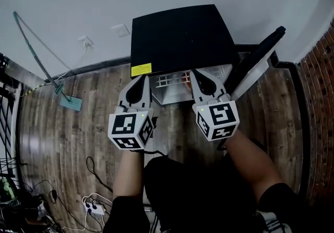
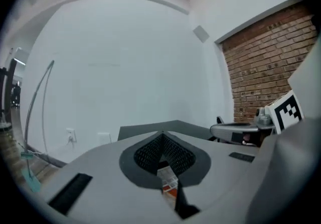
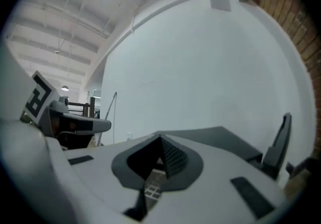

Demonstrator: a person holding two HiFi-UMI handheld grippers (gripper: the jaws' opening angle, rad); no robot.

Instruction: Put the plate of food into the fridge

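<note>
Head view: left gripper (image 1: 145, 77) and right gripper (image 1: 194, 73) hang side by side before the black fridge (image 1: 180, 33), each with jaws pressed together and empty. Between them, something orange, apparently the plate of food (image 1: 186, 85), sits on the wire shelf (image 1: 168, 79) inside; the door (image 1: 255, 62) stands open at right.

White fingers (image 1: 140, 90), black-marked cubes (image 1: 130, 130), black sleeves (image 1: 123, 219)

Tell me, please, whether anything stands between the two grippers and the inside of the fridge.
Nothing visible does. The fridge has its door swung open to the right. The left gripper and right gripper, fingers shut on nothing, sit right at the opening above the wire shelf, with something orange lying on it.
</note>
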